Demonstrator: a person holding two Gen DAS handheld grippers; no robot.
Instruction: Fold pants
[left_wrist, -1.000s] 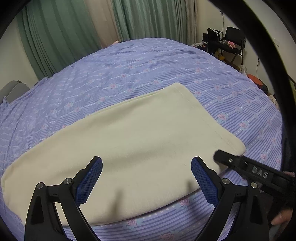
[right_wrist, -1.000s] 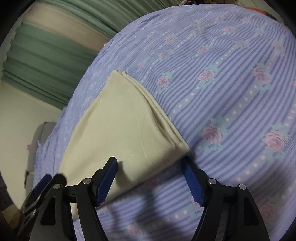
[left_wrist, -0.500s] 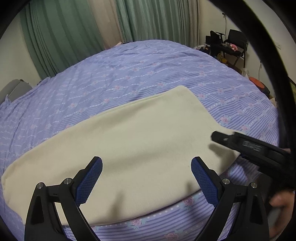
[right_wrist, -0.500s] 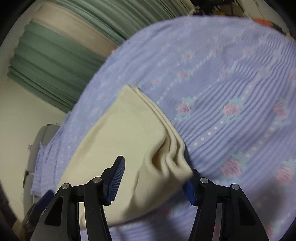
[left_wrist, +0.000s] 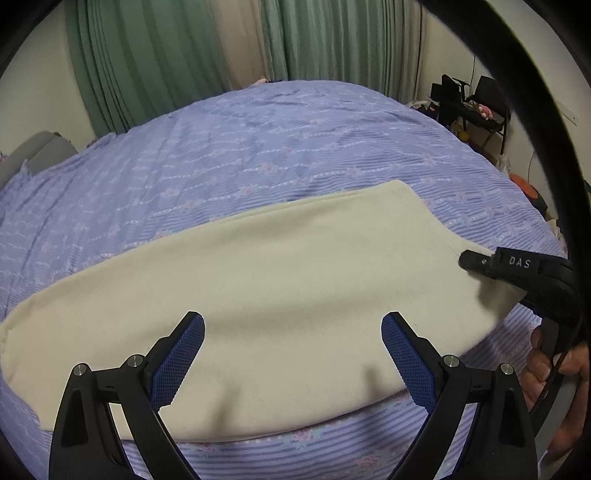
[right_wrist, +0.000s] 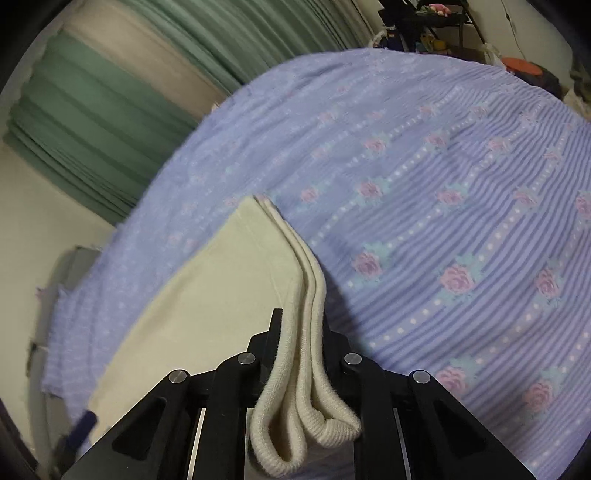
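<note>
Cream pants (left_wrist: 280, 280) lie folded lengthwise on the purple flowered bedspread (left_wrist: 258, 155). My left gripper (left_wrist: 291, 354) is open and empty, just above the pants' near long edge. My right gripper (right_wrist: 301, 332) is shut on the ribbed end of the pants (right_wrist: 306, 417), whose layers bunch between the jaws. The right gripper also shows in the left wrist view (left_wrist: 517, 273) at the pants' right end.
Green and beige curtains (left_wrist: 177, 62) hang behind the bed. A black chair and clutter (left_wrist: 476, 99) stand at the far right. A grey cushion (left_wrist: 37, 151) sits at the left. The bedspread (right_wrist: 461, 184) stretches wide to the right of the pants.
My right gripper has moved onto the end of the pants and shut on it. The left gripper stays open over the near edge.
</note>
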